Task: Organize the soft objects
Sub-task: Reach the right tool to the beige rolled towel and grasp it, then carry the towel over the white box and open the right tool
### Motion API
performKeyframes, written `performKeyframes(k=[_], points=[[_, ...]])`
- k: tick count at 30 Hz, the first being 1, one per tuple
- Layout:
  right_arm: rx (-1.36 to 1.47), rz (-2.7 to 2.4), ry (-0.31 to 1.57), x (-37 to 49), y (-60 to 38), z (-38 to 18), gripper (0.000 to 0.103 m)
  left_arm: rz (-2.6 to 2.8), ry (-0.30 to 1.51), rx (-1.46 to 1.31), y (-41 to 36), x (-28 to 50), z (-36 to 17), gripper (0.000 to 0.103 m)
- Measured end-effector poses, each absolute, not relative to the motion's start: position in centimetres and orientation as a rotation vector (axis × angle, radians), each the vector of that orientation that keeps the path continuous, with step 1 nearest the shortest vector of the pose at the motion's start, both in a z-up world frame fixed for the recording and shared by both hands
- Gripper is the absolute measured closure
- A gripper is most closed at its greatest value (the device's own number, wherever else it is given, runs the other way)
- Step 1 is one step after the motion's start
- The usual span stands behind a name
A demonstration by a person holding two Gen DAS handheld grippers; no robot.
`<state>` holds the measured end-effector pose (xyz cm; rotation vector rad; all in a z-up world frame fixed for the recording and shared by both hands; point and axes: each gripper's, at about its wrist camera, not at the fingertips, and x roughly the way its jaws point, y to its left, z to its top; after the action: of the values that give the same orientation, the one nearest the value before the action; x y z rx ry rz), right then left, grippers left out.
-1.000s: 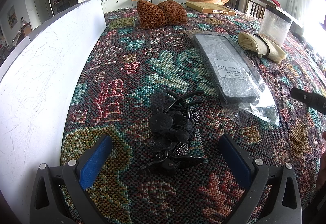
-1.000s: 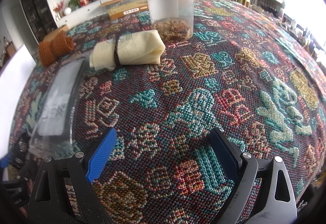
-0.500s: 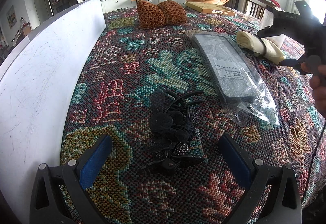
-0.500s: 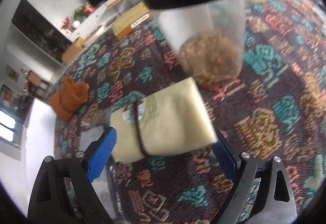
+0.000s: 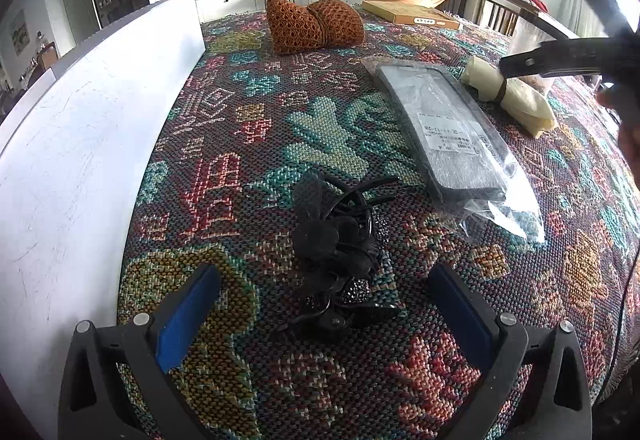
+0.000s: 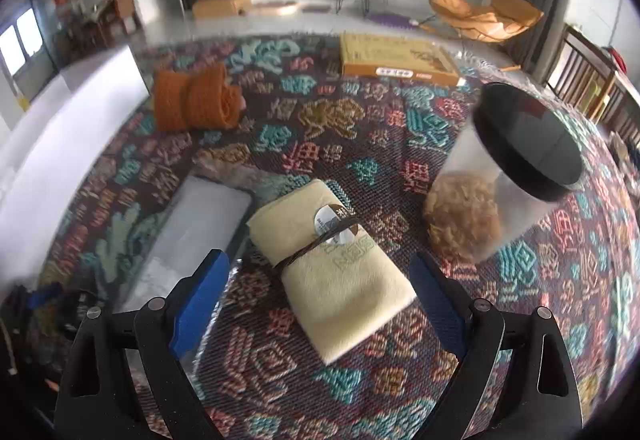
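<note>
Over the patterned table (image 6: 360, 127), the right gripper (image 6: 320, 294) hangs with jaws apart around a folded yellow towel (image 6: 332, 272); the left gripper (image 5: 322, 310), jaws also apart, flanks a black hair clip (image 5: 336, 252).

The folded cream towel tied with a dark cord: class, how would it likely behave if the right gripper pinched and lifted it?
The folded cream towel is cloth, so it would probably compress and sag. The dark cord round its middle should keep it bundled. Lying flat, it looks unlikely to roll.
</note>
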<state>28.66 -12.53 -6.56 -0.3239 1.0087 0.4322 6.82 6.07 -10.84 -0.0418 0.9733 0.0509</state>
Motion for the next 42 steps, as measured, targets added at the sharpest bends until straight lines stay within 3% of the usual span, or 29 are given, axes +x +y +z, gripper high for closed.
performKeyframes(k=[3, 4, 5, 8, 10, 12, 14, 15, 19, 24, 29, 34, 35, 36, 37, 38, 39, 42], points=[[-0.357, 0.412, 1.082, 29.8, -12.8, -9.2, 0.012, -0.009, 1.025, -0.075, 6.8, 6.5, -10.2, 0.0], [-0.345, 0.387, 1.085, 29.9, -13.4, -9.4, 0.021, -0.027, 1.028, -0.103, 7.0, 6.2, -10.0, 0.0], [-0.333, 0.354, 1.086, 29.7, -14.0, -9.5, 0.048, -0.042, 1.027, -0.129, 7.3, 6.0, -9.8, 0.0], [-0.216, 0.339, 1.109, 28.6, -16.7, -8.1, 0.06, -0.044, 1.014, -0.132, 7.0, 6.1, -9.7, 0.001], [-0.16, 0.33, 1.11, 27.2, -18.3, -6.9, 0.063, -0.039, 1.019, -0.092, 6.2, 6.7, -10.1, 0.01], [-0.099, 0.335, 1.099, 25.2, -19.4, -5.7, 0.063, -0.001, 1.0, -0.004, 5.4, 7.3, -10.2, 0.041], [-0.071, 0.34, 1.082, 23.3, -20.1, -4.5, 0.063, -0.028, 0.969, 0.018, 4.9, 7.5, -9.9, 0.064], [-0.061, 0.342, 1.073, 22.4, -20.4, -4.1, 0.063, -0.026, 0.971, 0.009, 5.0, 7.6, -9.7, 0.065], [0.065, 0.42, 1.041, 19.7, -19.8, -1.6, 0.064, -0.084, 0.927, -0.165, 6.5, 6.6, -7.3, 0.065], [0.137, 0.617, 0.966, 17.7, -12.5, 3.5, 0.064, -0.155, 0.815, -0.349, 10.0, 4.0, -0.5, 0.065], [0.141, 0.879, 0.94, 14.1, -0.5, 7.7, 0.064, -0.009, 0.717, -0.333, 17.6, 0.8, 5.0, 0.065], [0.136, 1.073, 1.02, 10.4, 10.4, 6.4, 0.062, 0.299, 0.752, -0.26, 26.3, -2.1, 5.1, 0.061], [0.146, 1.115, 1.072, 9.7, 11.9, 5.3, 0.058, 0.354, 0.782, -0.237, 27.6, -2.4, 4.7, 0.052], [0.143, 1.153, 1.134, 8.9, 13.1, 4.1, 0.052, 0.397, 0.807, -0.223, 28.7, -2.9, 4.0, 0.03], [0.122, 1.177, 1.198, 8.2, 14.1, 2.8, 0.041, 0.438, 0.822, -0.218, 29.6, -3.4, 3.5, 0.019], [0.119, 1.19, 1.234, 7.6, 14.4, 1.8, 0.027, 0.495, 0.831, -0.198, 30.2, -3.9, 3.0, 0.013], [0.106, 1.19, 1.255, 7.3, 14.3, 1.1, 0.023, 0.526, 0.825, -0.186, 30.6, -4.3, 2.6, 0.012], [0.074, 1.111, 1.205, 7.9, 11.4, 0.7, 0.022, 0.521, 0.799, -0.234, 30.8, -5.1, 1.8, 0.01]])
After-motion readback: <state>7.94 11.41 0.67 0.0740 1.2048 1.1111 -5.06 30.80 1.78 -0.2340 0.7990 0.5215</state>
